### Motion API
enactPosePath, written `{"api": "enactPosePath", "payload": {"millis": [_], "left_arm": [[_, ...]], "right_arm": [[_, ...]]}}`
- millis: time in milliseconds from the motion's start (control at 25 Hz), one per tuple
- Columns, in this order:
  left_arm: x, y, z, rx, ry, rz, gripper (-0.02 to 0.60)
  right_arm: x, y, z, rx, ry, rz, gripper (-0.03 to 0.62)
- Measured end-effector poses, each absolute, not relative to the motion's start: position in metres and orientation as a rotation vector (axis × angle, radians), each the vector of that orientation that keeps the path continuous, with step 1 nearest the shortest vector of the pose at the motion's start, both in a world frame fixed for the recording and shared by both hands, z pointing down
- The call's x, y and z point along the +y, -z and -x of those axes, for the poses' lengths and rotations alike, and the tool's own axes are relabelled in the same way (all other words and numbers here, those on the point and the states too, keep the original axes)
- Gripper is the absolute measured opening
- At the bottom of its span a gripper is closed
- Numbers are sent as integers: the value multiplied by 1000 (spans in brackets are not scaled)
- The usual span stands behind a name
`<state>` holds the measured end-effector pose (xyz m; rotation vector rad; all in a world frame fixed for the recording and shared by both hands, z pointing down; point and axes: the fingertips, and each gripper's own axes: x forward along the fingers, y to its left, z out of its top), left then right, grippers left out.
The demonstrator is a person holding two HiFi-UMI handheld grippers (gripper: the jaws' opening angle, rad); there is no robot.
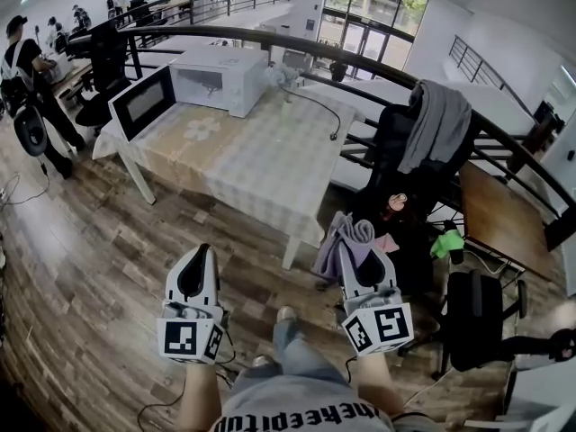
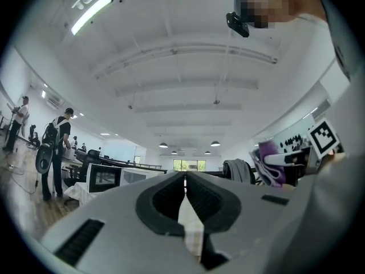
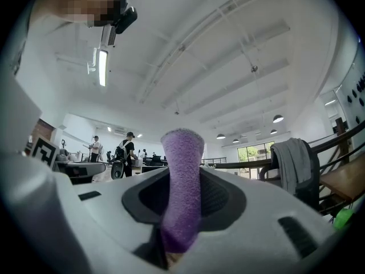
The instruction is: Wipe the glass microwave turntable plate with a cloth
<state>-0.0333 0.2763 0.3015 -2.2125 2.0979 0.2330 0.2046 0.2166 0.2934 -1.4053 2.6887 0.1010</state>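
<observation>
My right gripper (image 1: pixel 358 247) is shut on a purple cloth (image 1: pixel 335 248), which hangs in folds past its left side. In the right gripper view the cloth (image 3: pixel 181 153) sticks up between the closed jaws of that gripper (image 3: pixel 183 178). My left gripper (image 1: pixel 200 253) is shut with nothing in it, and its jaws meet in the left gripper view (image 2: pixel 184 178). Both are held low above the wooden floor, short of the table (image 1: pixel 261 174). A white microwave (image 1: pixel 220 77) stands at the table's far end with its door (image 1: pixel 142 103) swung open. No glass turntable plate shows in any view.
A black chair draped with a grey garment (image 1: pixel 438 124) stands right of the table. Another black chair (image 1: pixel 477 318) is at lower right, with a brown wooden table (image 1: pixel 499 210) behind it. A curved railing (image 1: pixel 360 66) runs behind the table. People (image 1: pixel 31 70) stand at far left.
</observation>
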Motion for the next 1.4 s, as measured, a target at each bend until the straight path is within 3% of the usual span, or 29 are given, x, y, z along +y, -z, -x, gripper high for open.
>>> {"api": "enactPosePath", "payload": {"millis": [720, 1400], "left_arm": [[148, -281, 78, 2156, -225, 2084, 11], [48, -273, 54, 2163, -188, 2029, 11]], "right_arm": [[65, -273, -156, 2694, -123, 1271, 112], [-42, -273, -174, 2687, -86, 1205, 112]]}}
